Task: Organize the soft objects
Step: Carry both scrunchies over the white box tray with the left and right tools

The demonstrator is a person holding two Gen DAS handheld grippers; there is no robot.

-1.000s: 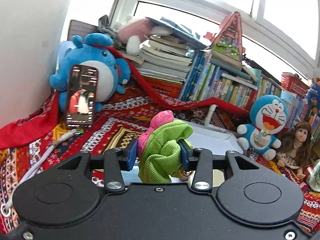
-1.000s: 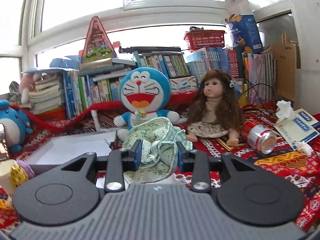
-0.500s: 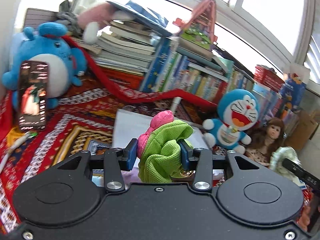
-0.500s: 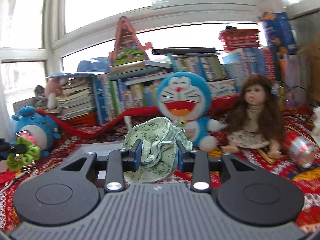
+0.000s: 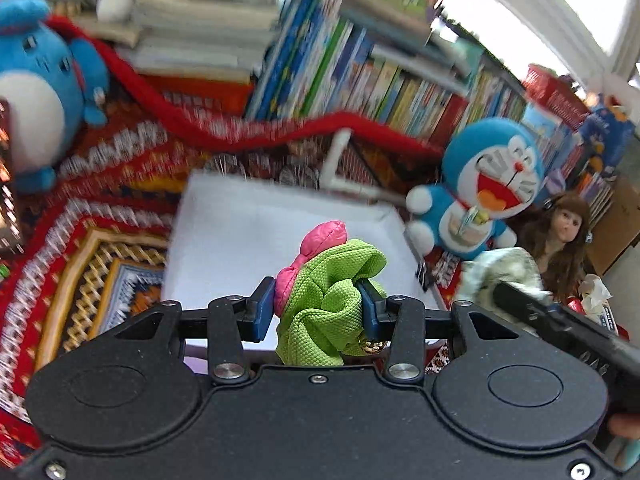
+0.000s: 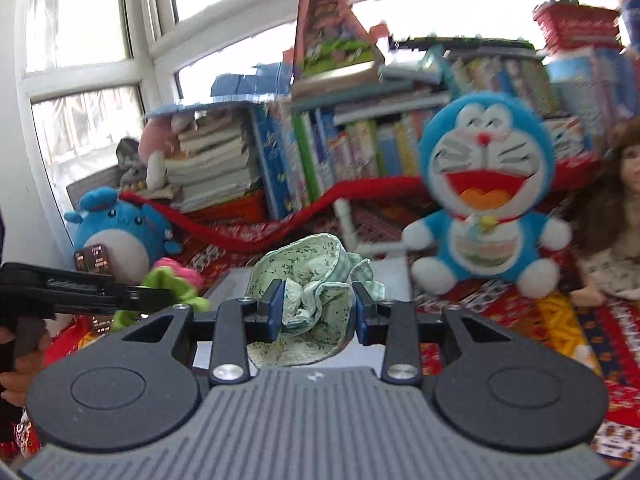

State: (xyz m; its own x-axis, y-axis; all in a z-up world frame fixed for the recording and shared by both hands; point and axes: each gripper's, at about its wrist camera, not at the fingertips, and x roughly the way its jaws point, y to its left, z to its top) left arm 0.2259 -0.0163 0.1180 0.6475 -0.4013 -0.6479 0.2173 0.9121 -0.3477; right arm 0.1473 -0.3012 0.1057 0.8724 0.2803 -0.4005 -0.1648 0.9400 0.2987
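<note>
Waffle-knit green scrunchie (image 5: 326,300), crumpled floral cloth (image 6: 316,300)

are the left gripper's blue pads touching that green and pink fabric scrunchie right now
Touching. In the left wrist view, the left gripper has both blue pads pressed against the sides of the green and pink fabric scrunchie, bunching it between them with no gap.

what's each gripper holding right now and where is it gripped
Left gripper pinches the green and pink scrunchie across its bunched middle. Right gripper pinches the pale floral scrunchie across its gathered folds.
</note>
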